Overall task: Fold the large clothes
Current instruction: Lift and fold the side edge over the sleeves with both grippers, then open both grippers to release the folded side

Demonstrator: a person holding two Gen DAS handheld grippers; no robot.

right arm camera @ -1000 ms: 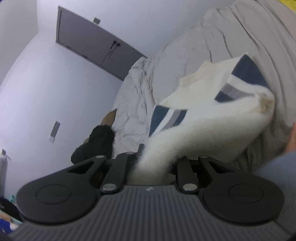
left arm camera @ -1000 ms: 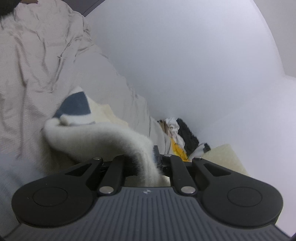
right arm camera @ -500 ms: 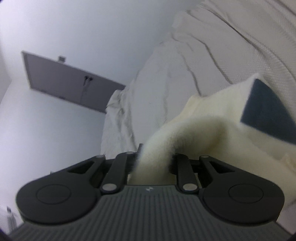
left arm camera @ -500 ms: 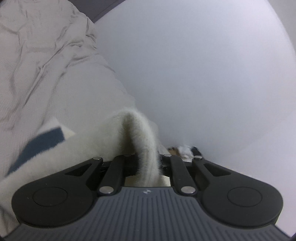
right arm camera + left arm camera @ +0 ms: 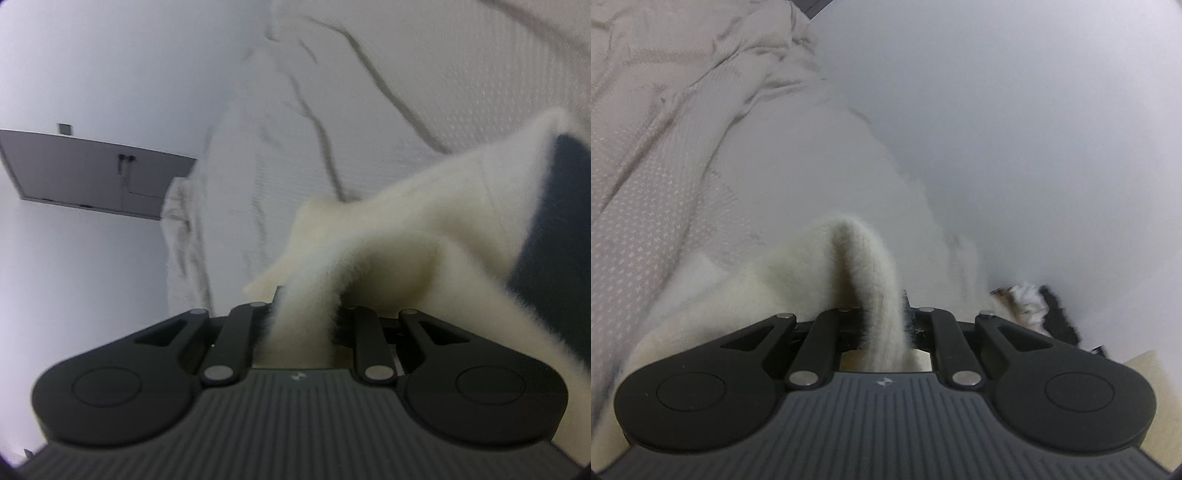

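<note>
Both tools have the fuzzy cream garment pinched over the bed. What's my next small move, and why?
Probably lower both and lay the fold flat before releasing. The left tool and right tool are each shut on the cream garment, which arches up off the bedsheet, so opening now would likely let the edge flop unevenly.

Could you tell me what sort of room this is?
Most likely a bedroom: a wrinkled bedsheet covers a bed against a plain wall, a door stands beyond it, and a clothes pile lies nearby.
</note>
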